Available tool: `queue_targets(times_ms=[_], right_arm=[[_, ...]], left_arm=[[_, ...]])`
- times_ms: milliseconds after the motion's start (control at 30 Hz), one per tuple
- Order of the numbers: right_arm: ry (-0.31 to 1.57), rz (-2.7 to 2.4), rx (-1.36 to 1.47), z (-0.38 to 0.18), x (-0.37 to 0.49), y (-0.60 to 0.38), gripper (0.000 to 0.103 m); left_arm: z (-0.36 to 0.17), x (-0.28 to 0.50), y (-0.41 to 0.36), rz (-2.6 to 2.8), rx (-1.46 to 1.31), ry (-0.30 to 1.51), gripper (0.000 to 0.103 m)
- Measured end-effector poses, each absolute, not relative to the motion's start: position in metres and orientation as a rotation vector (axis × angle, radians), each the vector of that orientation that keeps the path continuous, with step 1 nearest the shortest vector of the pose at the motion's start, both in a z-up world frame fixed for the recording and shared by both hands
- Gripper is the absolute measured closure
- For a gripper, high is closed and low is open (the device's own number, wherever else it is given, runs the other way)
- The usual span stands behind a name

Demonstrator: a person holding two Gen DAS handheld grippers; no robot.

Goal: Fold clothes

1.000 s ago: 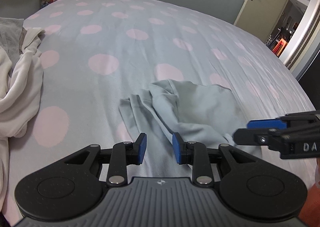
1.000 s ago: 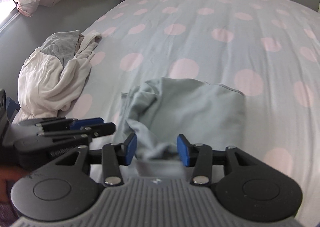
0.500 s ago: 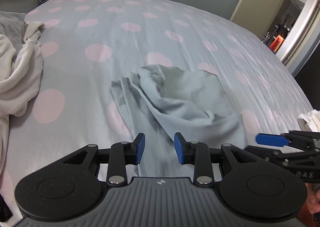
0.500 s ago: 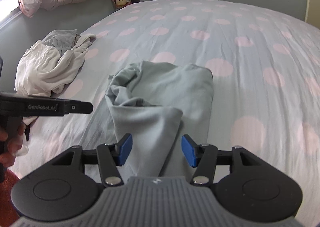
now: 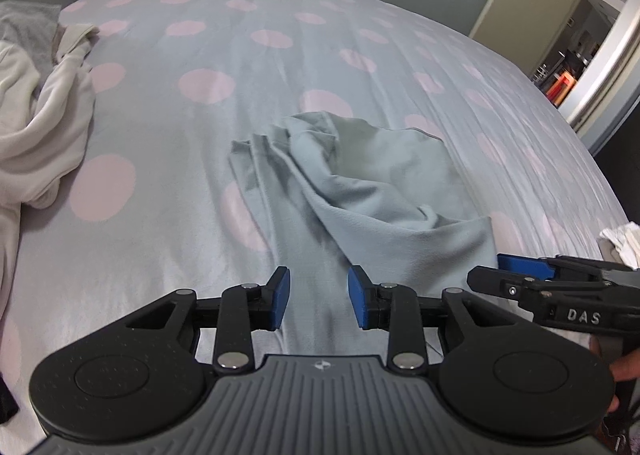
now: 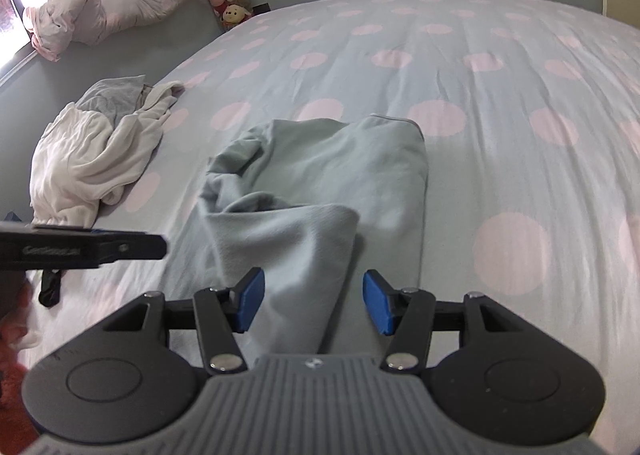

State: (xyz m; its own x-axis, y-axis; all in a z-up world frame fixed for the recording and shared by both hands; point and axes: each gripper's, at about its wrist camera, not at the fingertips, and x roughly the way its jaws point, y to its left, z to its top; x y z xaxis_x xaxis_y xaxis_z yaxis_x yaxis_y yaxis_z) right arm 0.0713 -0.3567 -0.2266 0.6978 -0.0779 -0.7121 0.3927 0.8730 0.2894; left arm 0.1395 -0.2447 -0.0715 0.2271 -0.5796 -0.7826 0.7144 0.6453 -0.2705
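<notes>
Both fingers (image 5: 282,295) parted (empty), garment (image 6: 320,191) below

"DAS" on R gripper (image 5: 520,279)

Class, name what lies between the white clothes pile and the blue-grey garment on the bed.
Only bare spotted bedsheet separates the white clothes pile from the blue-grey garment; the right wrist view shows it.

I see the pale blue garment (image 6: 320,183) as soft matt cloth, the bed (image 6: 500,67) sheet smooth, my left gripper (image 5: 319,292) matt black plastic with blue pads.
</notes>
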Motion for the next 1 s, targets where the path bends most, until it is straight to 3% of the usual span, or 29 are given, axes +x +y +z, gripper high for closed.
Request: queue_targets(times_ms=[267,367,1000], right_arm=[[0.722,-0.118,0.552,-0.245,0.08,-0.367,0.044],[0.706,-0.065,0.522,-0.238,0.081,-0.355,0.056],[0.74,0.113,0.274,-0.224,0.064,-0.263,0.056]], left_arm=[[-0.077,0.148,-0.244,-0.89,0.138,1.039,0.074],[-0.075,0.148,-0.244,-0.907,0.138,1.044,0.074],[-0.064,0.144,-0.218,-0.931,-0.026,1.068,0.074]])
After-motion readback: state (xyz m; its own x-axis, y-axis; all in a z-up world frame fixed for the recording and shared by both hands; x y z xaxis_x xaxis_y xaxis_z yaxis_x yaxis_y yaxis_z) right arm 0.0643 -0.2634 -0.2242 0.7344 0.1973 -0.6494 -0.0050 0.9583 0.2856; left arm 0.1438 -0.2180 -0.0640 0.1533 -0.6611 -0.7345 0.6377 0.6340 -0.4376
